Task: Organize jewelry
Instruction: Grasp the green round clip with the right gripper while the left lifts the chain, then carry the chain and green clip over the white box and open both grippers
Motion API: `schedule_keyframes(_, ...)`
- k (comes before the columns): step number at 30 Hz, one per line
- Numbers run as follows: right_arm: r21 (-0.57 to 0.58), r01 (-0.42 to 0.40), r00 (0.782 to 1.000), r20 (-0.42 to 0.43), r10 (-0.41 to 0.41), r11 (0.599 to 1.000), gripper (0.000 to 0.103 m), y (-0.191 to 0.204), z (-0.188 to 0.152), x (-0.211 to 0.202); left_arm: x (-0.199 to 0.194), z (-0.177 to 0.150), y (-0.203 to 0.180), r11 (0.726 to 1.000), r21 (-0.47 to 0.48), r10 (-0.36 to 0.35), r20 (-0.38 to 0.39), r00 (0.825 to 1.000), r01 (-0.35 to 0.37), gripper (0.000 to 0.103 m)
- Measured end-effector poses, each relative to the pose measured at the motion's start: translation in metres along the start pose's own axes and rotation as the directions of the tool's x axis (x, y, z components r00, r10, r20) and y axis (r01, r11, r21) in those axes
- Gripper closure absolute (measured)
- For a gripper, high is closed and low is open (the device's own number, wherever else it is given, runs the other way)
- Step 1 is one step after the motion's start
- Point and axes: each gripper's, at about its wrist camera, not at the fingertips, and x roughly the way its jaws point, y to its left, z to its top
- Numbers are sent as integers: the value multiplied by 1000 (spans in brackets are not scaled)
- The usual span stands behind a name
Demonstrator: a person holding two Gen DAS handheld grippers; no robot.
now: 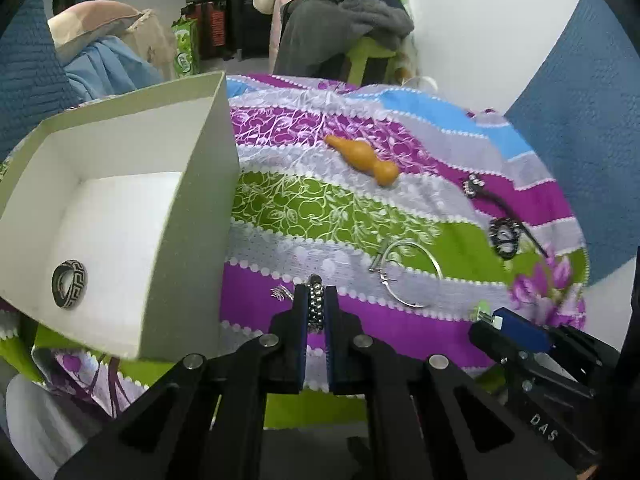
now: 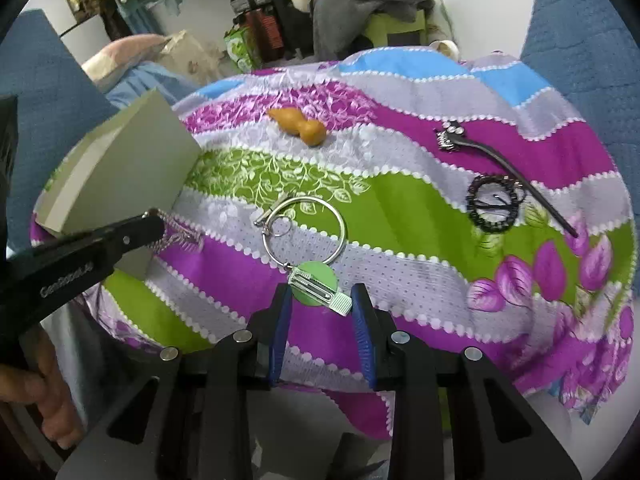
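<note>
My left gripper (image 1: 316,300) is shut on a silver beaded chain (image 1: 316,308), low over the cloth just right of the open white box (image 1: 192,216). A black-and-white patterned ring (image 1: 69,284) lies inside the box. My right gripper (image 2: 322,300) is open, its fingers on either side of a green hair clip (image 2: 316,286) that lies on the cloth. A large silver hoop (image 2: 304,232) lies just beyond the clip. A black beaded bracelet (image 2: 496,204), a black hair stick (image 2: 512,168) and an orange gourd pendant (image 2: 298,126) lie farther out.
The patterned cloth (image 2: 400,216) covers a small round table whose edges drop off near both grippers. The box (image 2: 120,168) stands at the table's left. Blue cushions (image 2: 592,40) flank the table. Clothes and bags are piled behind.
</note>
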Motion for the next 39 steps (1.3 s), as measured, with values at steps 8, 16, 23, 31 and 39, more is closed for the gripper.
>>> schedule_keyframes(8, 42, 1, 999, 38, -3, 999, 76, 10, -1, -33, -39, -3, -2, 999, 8, -54, 28, 998, 54, 98)
schedule_keyframes(16, 51, -7, 997, 78, 3, 999, 76, 22, 10, -66, -90, 14, 0, 995, 17, -97, 91, 991, 95, 98)
schedule_keyframes(23, 36, 7, 990, 140, -12, 999, 75, 33, 36, -102, -127, 34, 5, 993, 21, -115, 139, 984, 113, 98)
schedule_keyframes(31, 24, 21, 978, 208, -25, 1000, 75, 46, 68, -139, -163, 59, 14, 991, 44, -132, 182, 974, 127, 98)
schedule_keyframes(39, 1, 11, 961, 277, -11, 1000, 75, 71, 100, -169, -197, 82, 28, 991, 68, -125, 226, 966, 113, 98)
